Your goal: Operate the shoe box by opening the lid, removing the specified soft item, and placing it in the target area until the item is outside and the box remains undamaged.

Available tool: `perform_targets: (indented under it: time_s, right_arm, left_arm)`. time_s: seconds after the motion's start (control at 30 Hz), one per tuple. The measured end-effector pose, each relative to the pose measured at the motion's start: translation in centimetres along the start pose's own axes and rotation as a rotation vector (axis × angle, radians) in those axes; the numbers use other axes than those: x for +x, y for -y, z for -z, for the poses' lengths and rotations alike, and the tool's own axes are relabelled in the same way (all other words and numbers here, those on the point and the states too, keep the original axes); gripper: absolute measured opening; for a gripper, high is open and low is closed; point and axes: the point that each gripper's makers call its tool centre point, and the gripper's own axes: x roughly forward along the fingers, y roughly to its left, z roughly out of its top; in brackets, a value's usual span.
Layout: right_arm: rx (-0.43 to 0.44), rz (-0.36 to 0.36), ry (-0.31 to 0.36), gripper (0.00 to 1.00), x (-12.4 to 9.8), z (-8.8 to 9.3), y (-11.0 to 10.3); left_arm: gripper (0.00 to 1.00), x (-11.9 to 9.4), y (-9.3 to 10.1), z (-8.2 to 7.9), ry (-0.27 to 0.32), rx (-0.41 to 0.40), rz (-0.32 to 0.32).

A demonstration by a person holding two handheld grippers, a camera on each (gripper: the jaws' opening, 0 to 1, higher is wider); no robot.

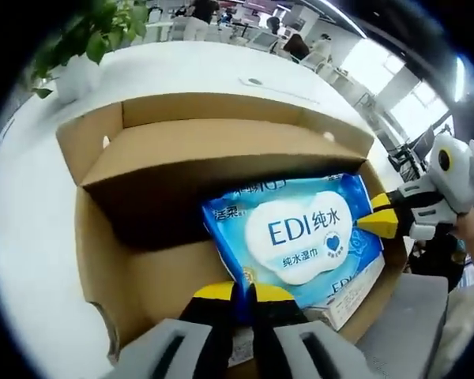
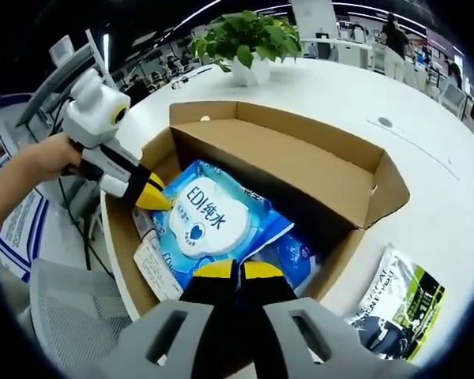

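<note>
Blue wet-wipes pack inside open cardboard box.

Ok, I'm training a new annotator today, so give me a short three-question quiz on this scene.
1. True or false: the blue plastic wet-wipe pack lies outside the brown cardboard box.
2. What stands on the white table beyond the box? A) green potted plant B) laptop C) kettle
3. In the right gripper view, what lies on the table beside the box?
Key: 1 false; 2 A; 3 a black, green and white printed packet.
</note>
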Motion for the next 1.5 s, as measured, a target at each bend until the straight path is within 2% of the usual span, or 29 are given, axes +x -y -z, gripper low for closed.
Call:
perform_targets:
  time_s: [0.1,0.3,0.4,0.6,0.9,1.17,1.27,1.4,1.5]
  right_arm:
    - [0.007,0.006,0.014,0.0,-0.1,-0.1,0.0]
    - [0.009,-0.001,0.028,0.0,-0.2,-0.3,-0.2]
    - [0.019,-0.003,0.042,0.0,-0.4,-0.6,-0.2]
    - [0.035,-0.01,0.072,0.0,-0.7,-1.3,-0.5]
    - [0.043,-0.01,0.078,0.0,-0.9,-1.3,-0.5]
    - [0.039,-0.001,0.054,0.0,-0.8,-0.7,-0.2]
    - [0.05,-0.005,0.053,0.0,-0.7,-0.6,-0.1]
    - [0.051,-0.005,0.046,0.0,-0.6,-0.4,0.0]
    - [0.058,-0.009,0.046,0.0,-0.7,-0.3,0.1]
  left_arm:
    - [0.04,-0.4,-0.1,-0.2,0.019,-0.027,0.001]
    - [0.04,-0.9,0.1,-0.1,0.036,-0.01,0.003]
    - [0.03,-1.4,-0.3,-0.9,0.084,-0.017,-0.022]
    - [0.0,-2.4,-0.4,-1.5,0.109,0.002,-0.035]
    - [0.0,-1.9,-0.4,-1.0,0.105,-0.036,-0.017]
    - [0.01,-1.1,-0.6,-0.2,0.049,-0.04,-0.025]
    - [0.05,-1.0,-1.0,0.0,0.039,-0.049,-0.025]
    - [0.19,-0.8,-1.1,0.7,0.007,-0.066,-0.009]
    - [0.19,-0.7,-0.8,0.8,0.003,-0.086,0.019]
